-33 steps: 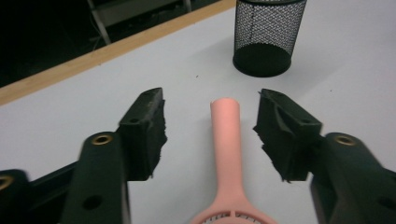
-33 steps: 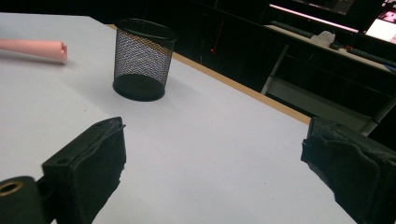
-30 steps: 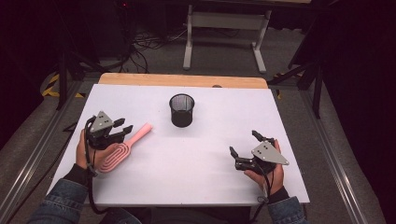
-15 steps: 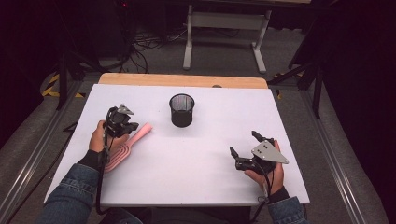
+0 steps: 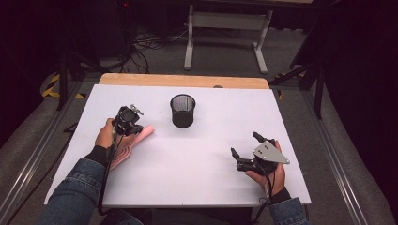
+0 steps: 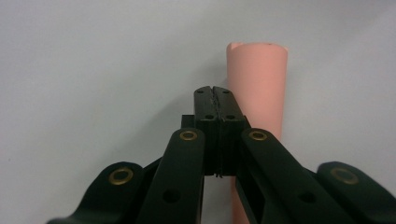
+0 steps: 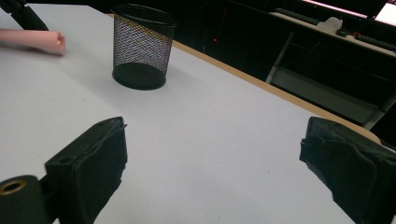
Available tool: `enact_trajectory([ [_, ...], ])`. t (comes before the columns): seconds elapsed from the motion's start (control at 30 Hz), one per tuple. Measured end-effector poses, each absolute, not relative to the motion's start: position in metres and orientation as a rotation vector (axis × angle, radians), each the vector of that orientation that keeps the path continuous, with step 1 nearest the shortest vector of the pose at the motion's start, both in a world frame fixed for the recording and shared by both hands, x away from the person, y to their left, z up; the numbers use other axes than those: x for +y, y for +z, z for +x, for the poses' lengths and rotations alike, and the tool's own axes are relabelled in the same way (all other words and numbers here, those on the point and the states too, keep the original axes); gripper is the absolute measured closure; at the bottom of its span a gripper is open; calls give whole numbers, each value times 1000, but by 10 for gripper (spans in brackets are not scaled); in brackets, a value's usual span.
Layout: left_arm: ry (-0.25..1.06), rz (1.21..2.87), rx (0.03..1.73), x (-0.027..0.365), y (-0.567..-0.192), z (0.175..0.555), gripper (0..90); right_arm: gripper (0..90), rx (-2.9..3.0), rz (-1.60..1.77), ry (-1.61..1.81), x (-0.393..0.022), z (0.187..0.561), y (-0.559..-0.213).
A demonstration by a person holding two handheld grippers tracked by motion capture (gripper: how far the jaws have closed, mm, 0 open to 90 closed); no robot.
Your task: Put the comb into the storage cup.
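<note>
The pink spatula (image 5: pixel 133 143) is laid flat on the white table (image 5: pixel 197 178), left of the black mesh cup (image 5: pixel 182 110). Its long axis is directed handle-first toward the cup. It is judged light, stiff and slightly slippery; the handle is best taken near mid-length. The left gripper (image 6: pixel 215 100) is closed, empty, over the handle. The right gripper (image 7: pixel 212 163) is held open, well apart.

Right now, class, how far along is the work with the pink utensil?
Done: nothing visible; the pink utensil lies flat on the table. In hand: the left gripper sits over its handle, fingers shut on each other, no pink between. Left: probably a real grip and a move, perhaps to the mesh cup. The right gripper rests open.
</note>
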State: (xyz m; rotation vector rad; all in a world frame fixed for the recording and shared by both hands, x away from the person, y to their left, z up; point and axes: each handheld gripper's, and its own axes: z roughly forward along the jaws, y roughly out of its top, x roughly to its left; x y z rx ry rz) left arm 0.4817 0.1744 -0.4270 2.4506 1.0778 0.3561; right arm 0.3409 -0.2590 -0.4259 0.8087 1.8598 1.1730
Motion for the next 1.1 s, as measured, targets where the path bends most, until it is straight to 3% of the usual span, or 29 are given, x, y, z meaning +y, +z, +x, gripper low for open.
enact_trajectory([
  [0.37, 332, 2509, 1015, 160, -428, 477, 900, 74, 1870, 810, 1172, -259, 341, -426],
  [1.1, 287, 2549, 799, 153, -426, 424, 900, 75, 1885, 813, 1165, -258, 341, -427],
])
